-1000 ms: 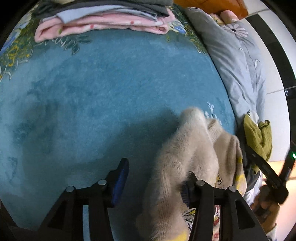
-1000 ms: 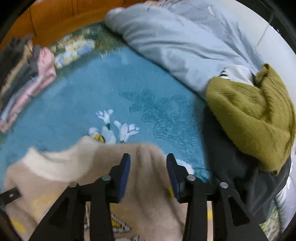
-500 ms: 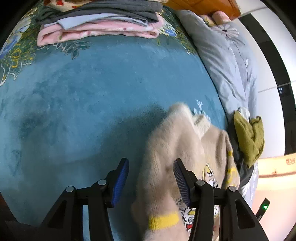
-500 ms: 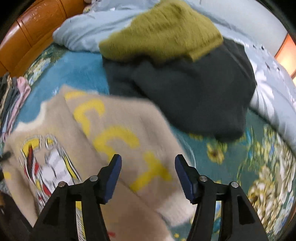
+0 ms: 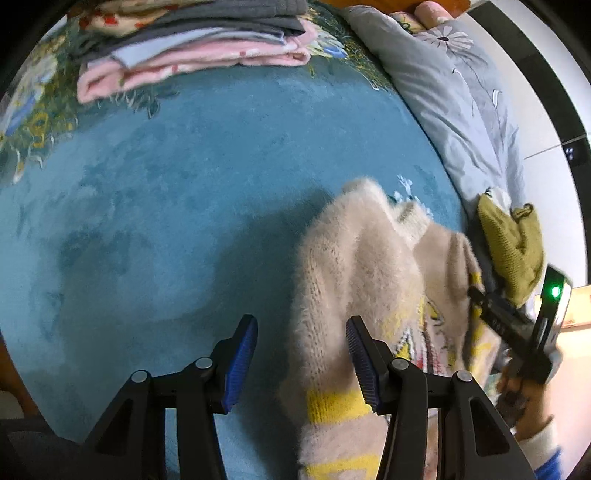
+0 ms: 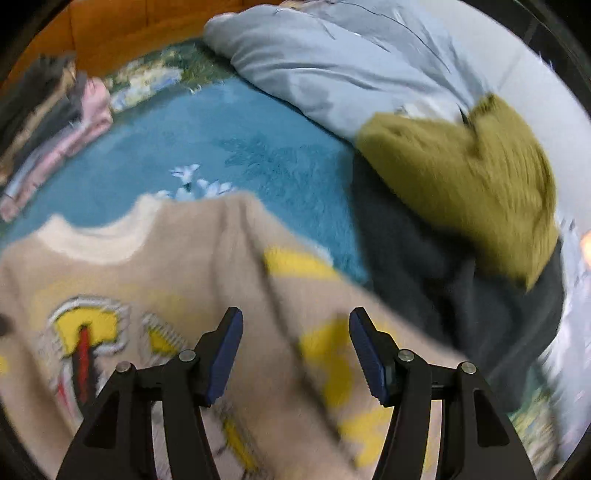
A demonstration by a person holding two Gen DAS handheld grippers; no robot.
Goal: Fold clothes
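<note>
A fuzzy beige sweater point(image 5: 354, 266) with yellow letters and a cartoon print point(image 6: 85, 332) lies front up on the teal blanket point(image 5: 147, 203). My left gripper point(image 5: 301, 354) hovers open over its bunched sleeve, which runs along the inside of the right finger without being pinched. My right gripper point(image 6: 295, 350) is open above the sweater's chest, with nothing between its pads; this view is blurred. In the left wrist view its black body with a green light point(image 5: 554, 291) shows at the right edge, held by a person's hand point(image 5: 524, 391).
A stack of folded clothes point(image 5: 192, 55) sits at the far end of the blanket by the wooden headboard point(image 6: 110, 29). A grey-blue quilt point(image 6: 332, 74) lines the right side. An olive sweater point(image 6: 461, 166) lies on a dark garment point(image 6: 424, 277) beside the beige one.
The right gripper swung out toward the olive and dark pile, then back over the sweater's chest, with its jaws wider than before. The left gripper lifted slightly; the sleeve stays by its right finger.
</note>
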